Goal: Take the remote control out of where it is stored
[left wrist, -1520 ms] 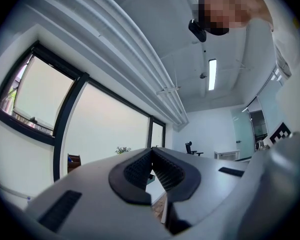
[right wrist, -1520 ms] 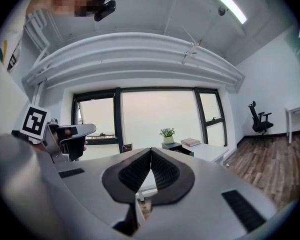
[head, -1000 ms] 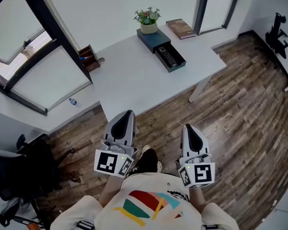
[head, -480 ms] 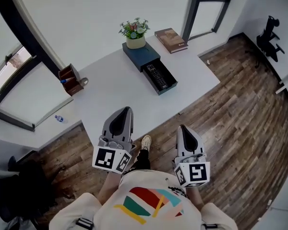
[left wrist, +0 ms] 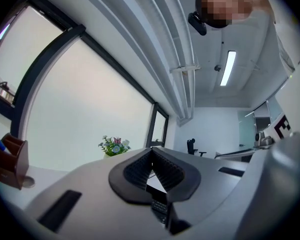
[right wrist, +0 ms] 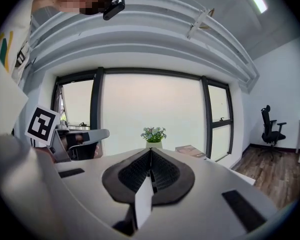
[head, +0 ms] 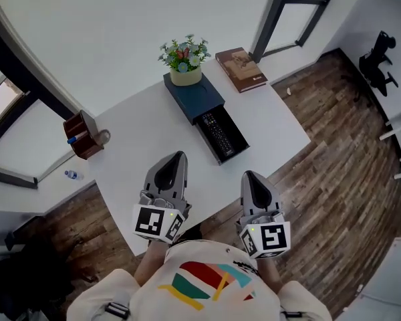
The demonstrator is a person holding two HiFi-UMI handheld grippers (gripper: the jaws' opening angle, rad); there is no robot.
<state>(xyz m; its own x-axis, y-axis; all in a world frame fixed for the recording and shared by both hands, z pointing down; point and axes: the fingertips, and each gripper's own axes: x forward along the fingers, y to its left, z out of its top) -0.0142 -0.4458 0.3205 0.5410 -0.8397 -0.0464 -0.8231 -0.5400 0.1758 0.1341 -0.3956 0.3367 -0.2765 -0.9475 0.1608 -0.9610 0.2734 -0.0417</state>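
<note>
Black remote (head: 218,133) in drawer (head: 238,138), closer now.

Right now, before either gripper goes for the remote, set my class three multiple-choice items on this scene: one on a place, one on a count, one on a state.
1. Where does the remote control lie?
A. on the floor
B. in the open drawer
C. on the window sill

2. How many books lie on the table?
A. one
B. two
C. three

3. How do the jaws of the left gripper and the right gripper stand?
A. both wide open
B. both shut, nothing held
C. left shut on the remote control

Answers:
1 B, it lies lengthwise in the pulled-out drawer.
2 A, a single brown book sits near the far corner.
3 B, each gripper view shows the pads meeting with nothing between them.
</note>
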